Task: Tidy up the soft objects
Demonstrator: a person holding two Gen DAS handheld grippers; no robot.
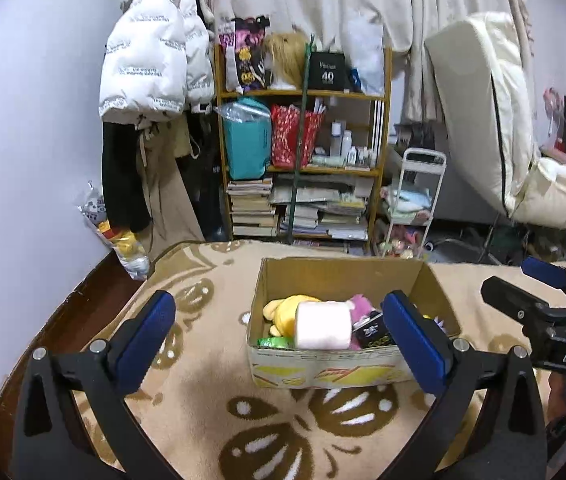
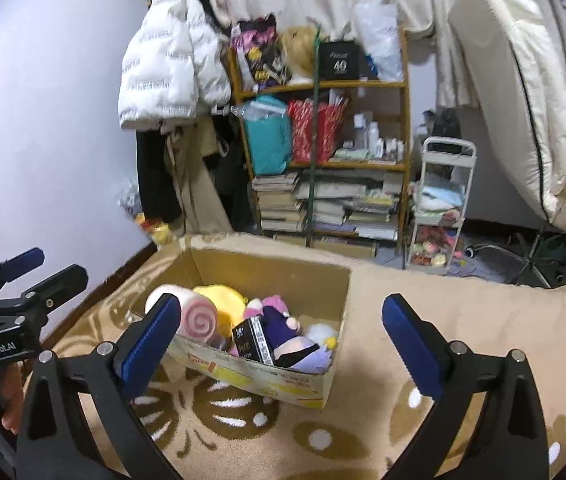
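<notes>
Soft toys (image 1: 283, 312) are seen packed in a cardboard box (image 1: 335, 368) on a patterned blanket (image 1: 211, 400).
A pink swirl roll (image 2: 199, 320), a yellow plush (image 2: 223, 300) and a purple plush (image 2: 303, 344) are lodged inside with a small black box (image 2: 253, 340). The left gripper (image 1: 279, 336) and right gripper (image 2: 283, 340) are held above the blanket before the box, jaws spread fully wide, nothing gripped.
</notes>
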